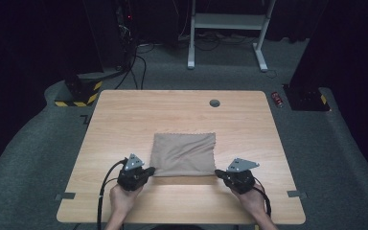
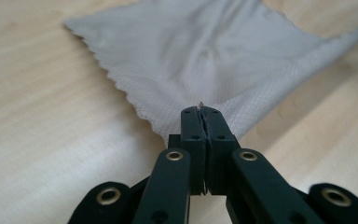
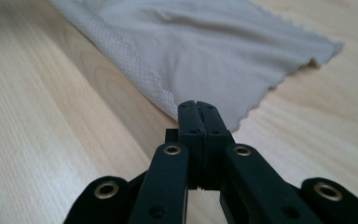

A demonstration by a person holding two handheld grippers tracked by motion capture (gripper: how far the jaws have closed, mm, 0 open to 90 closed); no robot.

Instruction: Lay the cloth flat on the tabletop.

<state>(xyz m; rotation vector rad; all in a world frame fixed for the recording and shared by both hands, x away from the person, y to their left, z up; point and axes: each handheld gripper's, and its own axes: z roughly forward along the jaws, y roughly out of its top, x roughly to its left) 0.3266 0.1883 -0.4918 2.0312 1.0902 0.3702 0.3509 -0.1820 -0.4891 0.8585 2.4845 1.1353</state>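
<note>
A: Left tongs (image 1: 151, 169) pinching the near left corner of the beige, zigzag-edged square cloth (image 1: 184, 154), flat on the light wooden desk (image 1: 124, 120).

B: And the right tongs (image 1: 218, 173) are clamped on its near right corner.

Counter (image 1: 124, 115): far half, left and right margins open for passage; only obstacle is cloth (image 1: 184, 153), lying flat nr centre of near edge.

We see two black grippers, left gripper (image 1: 149, 170), right gripper (image 1: 219, 173), brass rivets, grey three-cornered plates, black cables.
</note>
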